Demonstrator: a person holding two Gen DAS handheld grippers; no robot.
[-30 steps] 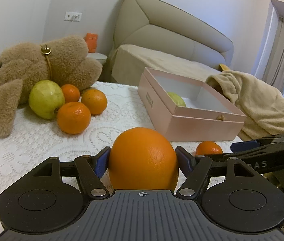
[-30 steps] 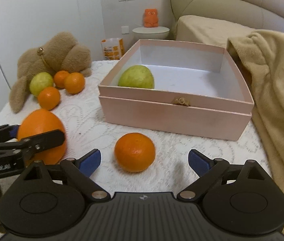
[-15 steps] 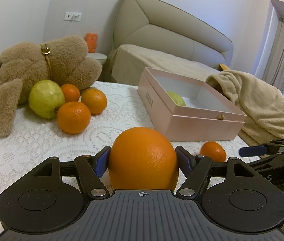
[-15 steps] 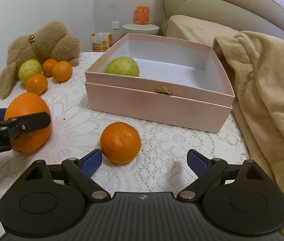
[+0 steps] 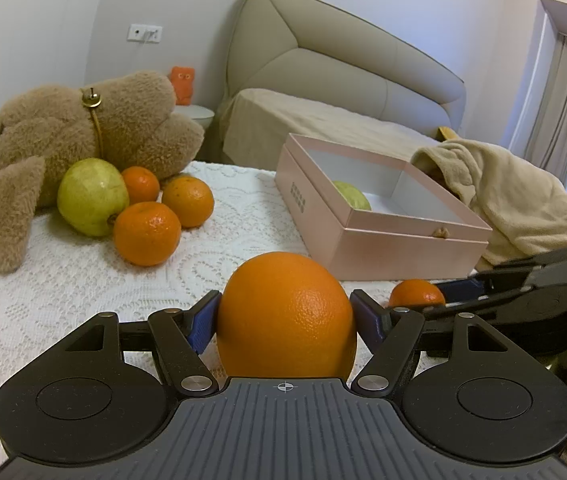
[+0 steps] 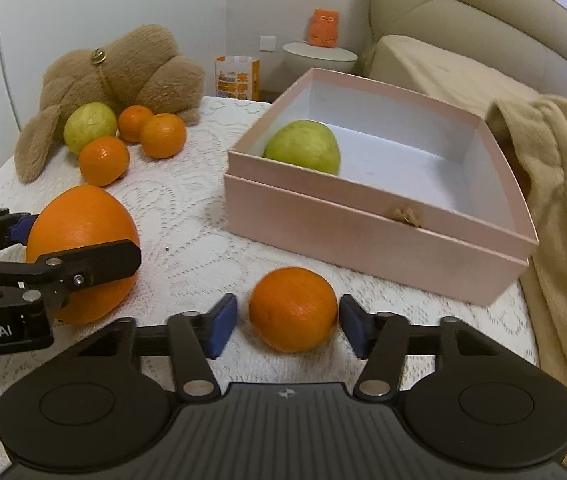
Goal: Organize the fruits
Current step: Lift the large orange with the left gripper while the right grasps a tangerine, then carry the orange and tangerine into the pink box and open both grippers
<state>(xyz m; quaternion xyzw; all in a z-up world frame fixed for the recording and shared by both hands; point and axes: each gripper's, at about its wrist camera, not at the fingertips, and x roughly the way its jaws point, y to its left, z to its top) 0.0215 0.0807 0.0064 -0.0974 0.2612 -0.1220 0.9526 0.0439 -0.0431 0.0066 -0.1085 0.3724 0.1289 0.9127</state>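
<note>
Since a second ago the right gripper (image 6: pixel 288 325) has advanced, jaws closing around the small orange (image 6: pixel 293 309) between them, not yet clamped.

- Our right gripper (image 6: pixel 288 322) is closing its blue-padded jaws around a small round tangerine (image 6: pixel 293 309) on the white lace cloth (image 6: pixel 187 224); the left pad stands slightly clear.
- Our left gripper (image 6: pixel 79 240) clamps a large orange (image 6: pixel 79 220).
- A green guava (image 6: pixel 302 151) sits inside the open pink cardboard box (image 6: pixel 363 236).
</note>
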